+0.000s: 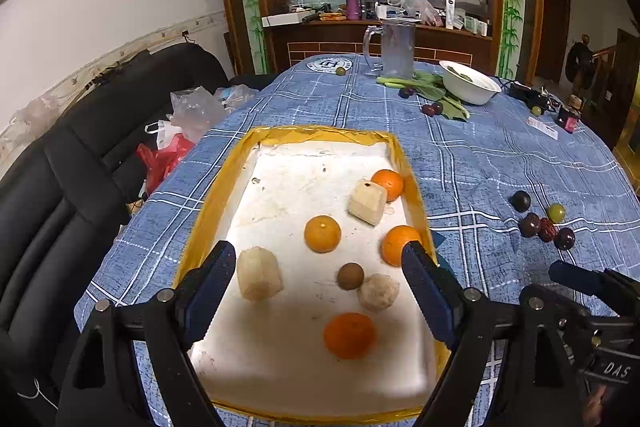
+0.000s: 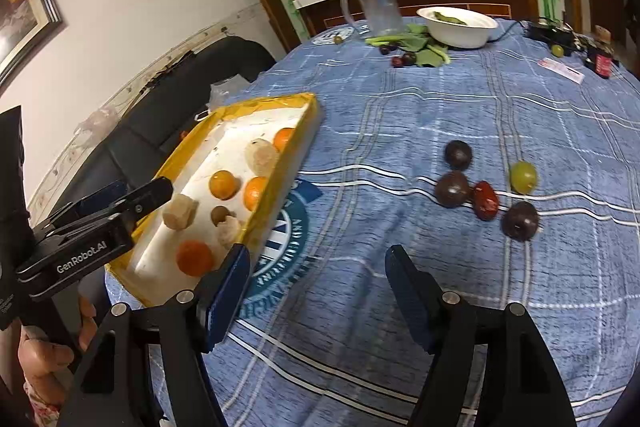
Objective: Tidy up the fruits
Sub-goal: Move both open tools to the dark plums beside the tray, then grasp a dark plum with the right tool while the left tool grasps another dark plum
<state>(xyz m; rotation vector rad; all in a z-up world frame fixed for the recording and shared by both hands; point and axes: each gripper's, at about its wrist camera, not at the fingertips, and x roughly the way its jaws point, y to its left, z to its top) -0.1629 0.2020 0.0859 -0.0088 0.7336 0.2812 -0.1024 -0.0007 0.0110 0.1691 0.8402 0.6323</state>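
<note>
A: Both grippers up over the table, and look at the tray (image 1: pixel 208 203) — it's filling nicely. Four oranges inside: one (image 1: pixel 322 233) mid-tray, one (image 1: pixel 349 335) at the near end, two more against the right wall.

B: Plus three pale peeled chunks and a small brown fruit (image 1: pixel 350 276) in the tray, just beside the near-right chunk (image 1: pixel 378 291).

A: Left gripper (image 1: pixel 318 291) hangs over the tray's near end, jaws spread wide, nothing between them. No pinch on anything.

B: Same story for the right gripper (image 2: pixel 318 297). Jaws apart, only bare cloth showing between them, right of the tray.

A: So what's left? Further right of the tray there's a cluster: three dark plums, a red date (image 2: pixel 485 200), a green grape (image 2: pixel 523 177). All loose on the tablecloth (image 2: pixel 400 131).

B: And beyond the tray, near the white bowl (image 2: pixel 456 27), more dark fruit beside the greens, plus green grapes out at the far edges.

A: I'd call it past halfway. Big fruit are in; the small ones are still out.

B: The cluster looks like the right gripper's nearest job.
</note>
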